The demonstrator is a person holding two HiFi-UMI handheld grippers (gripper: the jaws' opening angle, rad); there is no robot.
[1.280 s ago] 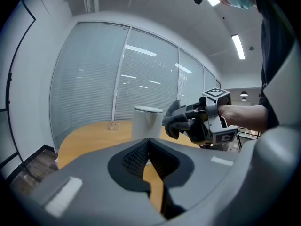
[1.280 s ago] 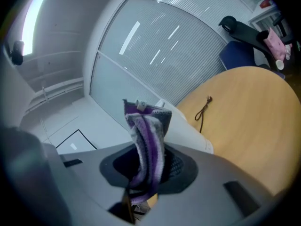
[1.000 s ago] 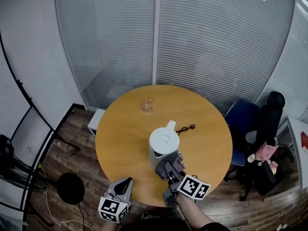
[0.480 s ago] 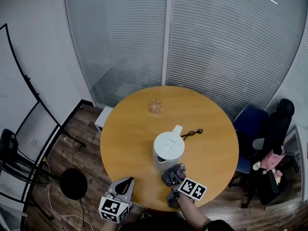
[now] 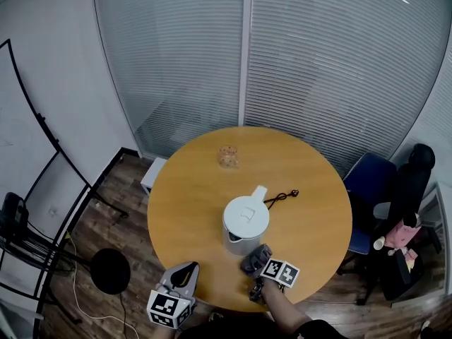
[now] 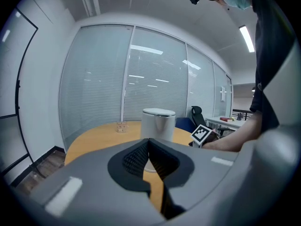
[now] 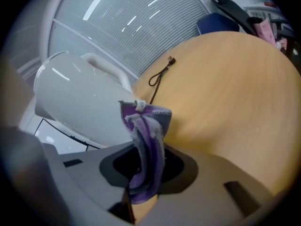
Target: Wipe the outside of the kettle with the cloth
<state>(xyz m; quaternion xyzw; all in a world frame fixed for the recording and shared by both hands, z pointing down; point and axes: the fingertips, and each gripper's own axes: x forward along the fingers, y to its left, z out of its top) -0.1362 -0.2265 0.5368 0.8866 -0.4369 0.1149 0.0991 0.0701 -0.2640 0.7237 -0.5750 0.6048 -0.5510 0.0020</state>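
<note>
The white electric kettle [image 5: 246,221] stands near the middle of the round wooden bench [image 5: 185,189]. Just near of it, the right gripper [image 5: 256,263] has its jaws pinching a purple-and-grey cloth [image 7: 146,142], whose top sits right at the kettle's side. The left gripper [image 5: 188,267] hovers at the bench's near-left edge, with its jaws pressed together and nothing between them.

Round wood table [image 5: 176,196], white kettle [image 5: 246,221] mid, black cord [image 5: 281,196] beside, sm. container [image 5: 227,156] far side

Kettle [image 5: 246,221] on round table [image 5: 191,189] — right tool [image 5: 258,265] with cloth [image 5: 253,258] just beside it
</note>
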